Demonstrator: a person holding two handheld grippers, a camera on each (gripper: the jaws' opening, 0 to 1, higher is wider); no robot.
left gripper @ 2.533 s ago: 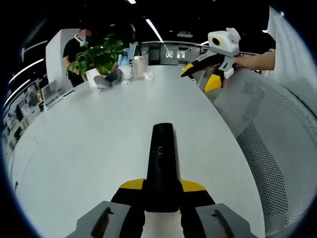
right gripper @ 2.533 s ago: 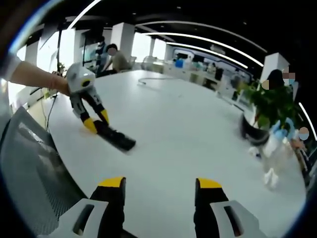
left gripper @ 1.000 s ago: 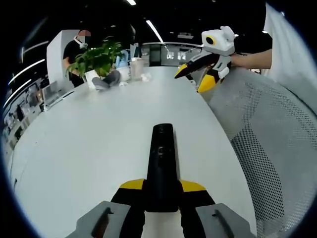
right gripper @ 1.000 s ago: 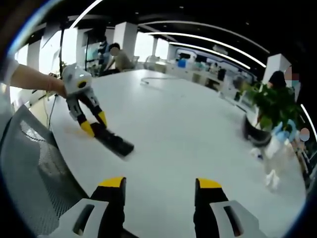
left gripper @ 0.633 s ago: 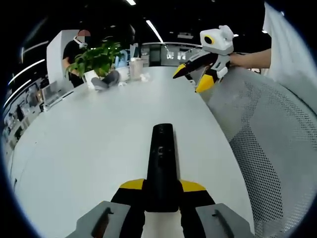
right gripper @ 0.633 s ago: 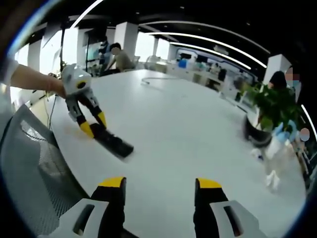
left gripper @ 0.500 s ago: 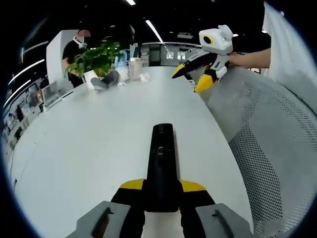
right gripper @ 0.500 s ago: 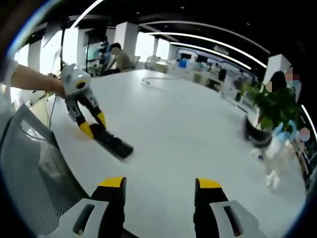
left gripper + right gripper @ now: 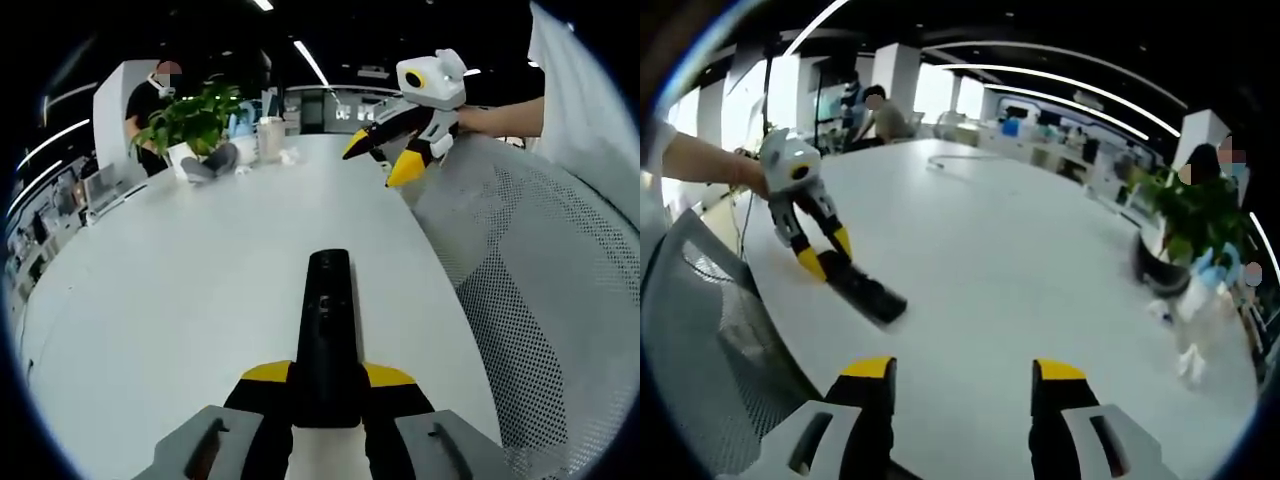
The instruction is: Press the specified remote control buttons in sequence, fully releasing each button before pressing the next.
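Now: left claw (image 9: 325, 380) grips remote (image 9: 326, 320) | right claw (image 9: 960, 375) open, empty

A long white counter (image 9: 180, 290) carries a potted plant (image 9: 195, 120) near its far end, with a grey mesh chair (image 9: 560, 330) drawn up beside its edge.
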